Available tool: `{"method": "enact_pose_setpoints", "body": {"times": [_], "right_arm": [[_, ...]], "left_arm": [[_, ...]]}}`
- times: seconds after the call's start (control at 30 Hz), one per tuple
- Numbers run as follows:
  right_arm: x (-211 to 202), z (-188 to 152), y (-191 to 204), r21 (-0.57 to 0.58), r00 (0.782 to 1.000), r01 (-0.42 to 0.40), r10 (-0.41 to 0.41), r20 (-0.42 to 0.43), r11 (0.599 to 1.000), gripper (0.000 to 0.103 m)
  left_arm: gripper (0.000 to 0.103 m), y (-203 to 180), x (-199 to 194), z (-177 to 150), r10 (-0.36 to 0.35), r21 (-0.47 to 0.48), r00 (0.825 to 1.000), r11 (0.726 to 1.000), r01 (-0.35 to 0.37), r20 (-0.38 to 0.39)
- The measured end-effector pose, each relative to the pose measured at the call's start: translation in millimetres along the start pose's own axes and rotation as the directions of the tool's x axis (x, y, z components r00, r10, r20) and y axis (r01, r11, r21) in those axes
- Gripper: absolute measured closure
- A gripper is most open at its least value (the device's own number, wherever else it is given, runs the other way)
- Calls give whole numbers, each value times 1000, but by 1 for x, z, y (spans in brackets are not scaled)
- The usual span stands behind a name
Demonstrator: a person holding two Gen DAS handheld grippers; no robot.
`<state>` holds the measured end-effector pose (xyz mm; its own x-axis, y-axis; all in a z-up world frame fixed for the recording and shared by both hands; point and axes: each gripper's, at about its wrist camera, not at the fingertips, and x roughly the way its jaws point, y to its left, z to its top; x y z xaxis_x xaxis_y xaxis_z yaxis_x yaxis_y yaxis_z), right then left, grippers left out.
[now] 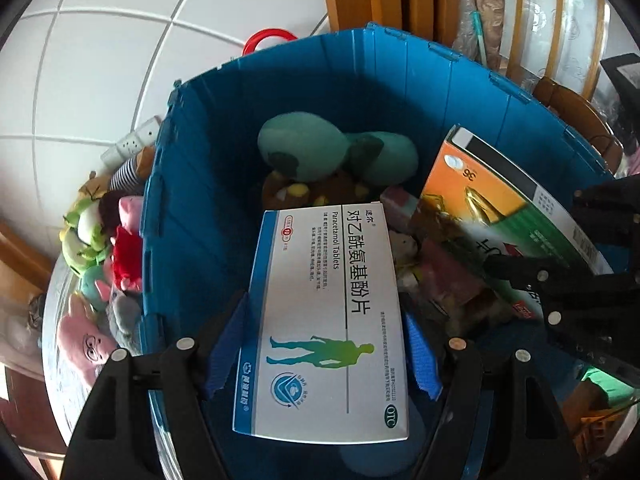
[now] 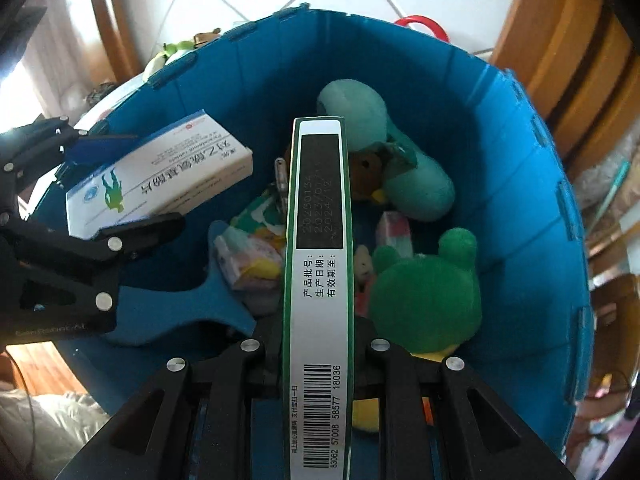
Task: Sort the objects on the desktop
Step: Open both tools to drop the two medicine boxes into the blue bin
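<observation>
Presently: left hand-held gripper [image 1: 324, 344], blue pads clamped on the long sides of a white-and-blue cardboard paracetamol tablet box [image 1: 326, 320], held over the deep blue plastic bin [image 1: 192, 208]. Right hand-held gripper [image 2: 318, 356], jaws nearly together, pinching a flat orange-and-green cardboard medicine box [image 2: 318, 280] edge-on above the same bin. In the bin: teal plush toy [image 2: 404, 160] at 12 o'clock; green plush frog [image 2: 428, 296] at 3 o'clock.
</observation>
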<state>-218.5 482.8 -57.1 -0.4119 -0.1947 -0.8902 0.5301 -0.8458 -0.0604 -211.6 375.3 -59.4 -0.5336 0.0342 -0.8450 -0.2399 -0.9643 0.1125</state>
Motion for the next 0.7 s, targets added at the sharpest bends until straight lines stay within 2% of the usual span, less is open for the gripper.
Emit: {"method": "enact_pose_setpoints", "body": {"times": [0.13,0.27,0.37,0.43,0.5,0.6,0.7], "right_arm": [[-2,0,3,-10,1000,0,0,12,1000,81],[-15,0,1,-1,999,20,-20,36,1000,61],[-20,-3,0,-2,999,33,-33,42,999,57],[-23,-5,0,-2,998,40,-40,45,999,44],[-26,-7,0,2,997,51,-51,50,999,26],[-30,-8,-2,9,996,65,-65,62,998,17],[-36,-11,-3,15,994,80,-81,77,997,11]], "left_arm": [[30,2,-4,-5,15,-8,1000,1000,-15,2],[22,5,-6,-8,18,-16,1000,1000,-17,5],[21,6,-6,-10,19,-9,1000,1000,-19,6],[21,6,-6,-11,20,-3,1000,1000,-20,8],[21,5,-8,-10,20,1,1000,1000,-20,13],[20,5,-12,-11,21,-4,999,1000,-21,26],[20,5,-18,-12,24,-10,999,1000,-23,38]]}}
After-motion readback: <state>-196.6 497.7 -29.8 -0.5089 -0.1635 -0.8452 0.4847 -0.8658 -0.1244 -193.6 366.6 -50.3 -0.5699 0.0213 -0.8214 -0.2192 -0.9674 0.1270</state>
